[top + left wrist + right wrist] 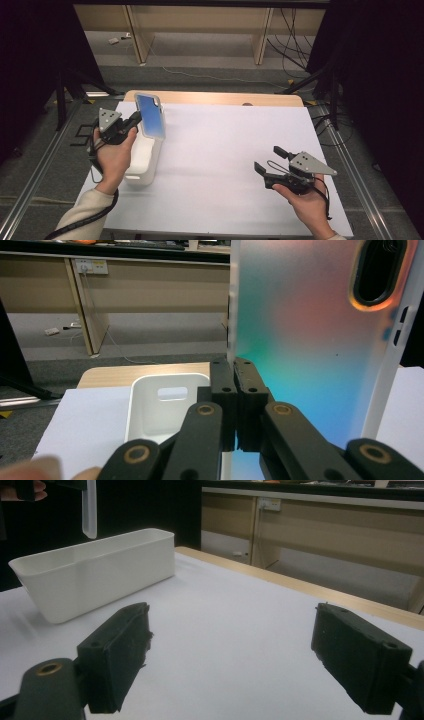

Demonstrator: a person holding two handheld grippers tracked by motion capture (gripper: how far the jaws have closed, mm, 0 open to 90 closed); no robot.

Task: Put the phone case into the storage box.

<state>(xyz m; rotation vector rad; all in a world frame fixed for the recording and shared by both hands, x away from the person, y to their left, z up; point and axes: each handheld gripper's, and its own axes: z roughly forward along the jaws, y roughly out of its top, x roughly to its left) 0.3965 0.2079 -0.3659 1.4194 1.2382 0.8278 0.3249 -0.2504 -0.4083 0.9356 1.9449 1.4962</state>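
A clear phone case (pixel 150 116) with a blue sheen is held up above the white bin (pixel 140 170) at the table's left. My left gripper (pixel 134 120) is shut on the case's edge. In the left gripper view the case (pixel 310 335) stands upright, its camera cutout at top right, and the jaws pinch its left edge at my left gripper (pixel 235 371); the bin (pixel 150 410) lies below, with nothing in the part I see. My right gripper (pixel 267 160) hovers open over the right of the table. In the right gripper view my right gripper (pixel 230 650) holds nothing, and the bin (pixel 95 575) stands far left.
A white sheet (pixel 225 160) covers the wooden table (pixel 220 98). Metal rails run along both sides of the table. Beyond it are desk legs and cables on a grey floor.
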